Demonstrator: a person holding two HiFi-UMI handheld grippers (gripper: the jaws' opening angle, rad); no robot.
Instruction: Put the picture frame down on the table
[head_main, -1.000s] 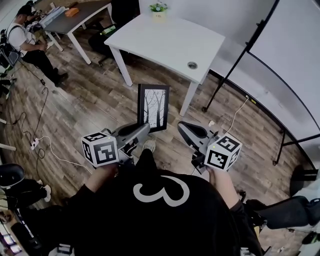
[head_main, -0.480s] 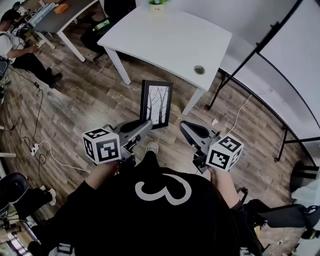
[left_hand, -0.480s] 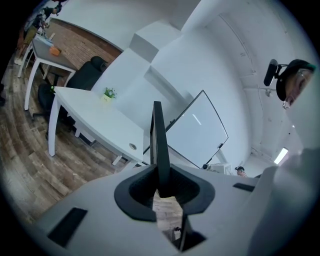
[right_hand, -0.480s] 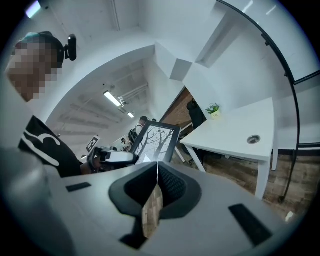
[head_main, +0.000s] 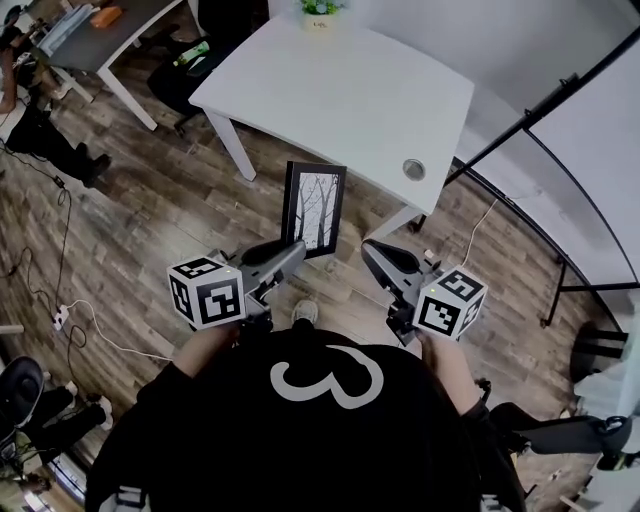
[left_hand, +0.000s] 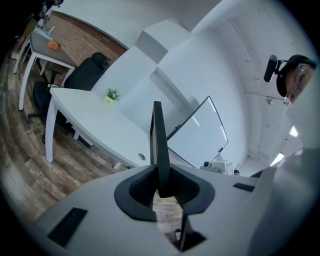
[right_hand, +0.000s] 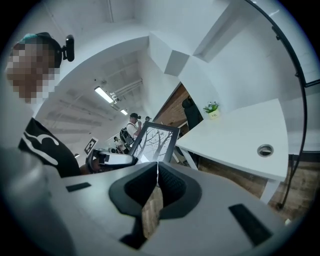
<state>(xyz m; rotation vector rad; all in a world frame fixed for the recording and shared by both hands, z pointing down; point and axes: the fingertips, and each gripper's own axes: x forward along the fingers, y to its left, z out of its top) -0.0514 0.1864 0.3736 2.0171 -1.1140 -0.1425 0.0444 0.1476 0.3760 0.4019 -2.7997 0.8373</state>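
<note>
A black picture frame (head_main: 314, 209) with a print of bare trees stands upright in the air over the wood floor, just short of the white table (head_main: 340, 95). My left gripper (head_main: 297, 251) is shut on its lower edge. In the left gripper view the frame (left_hand: 159, 142) shows edge-on, pinched between the jaws. My right gripper (head_main: 372, 252) is to the right of the frame, shut and holding nothing. The right gripper view shows the frame (right_hand: 156, 141) from the front, with the left gripper (right_hand: 116, 159) below it.
A small potted plant (head_main: 319, 12) stands at the table's far edge, and a round cable hole (head_main: 414, 169) is near its right corner. A whiteboard on a black stand (head_main: 590, 130) is at the right. A grey desk (head_main: 95, 25) and a person are at the far left.
The table has come nearer and lower in the head view; both grippers and the frame have advanced toward it. The grip on the frame is unchanged.
</note>
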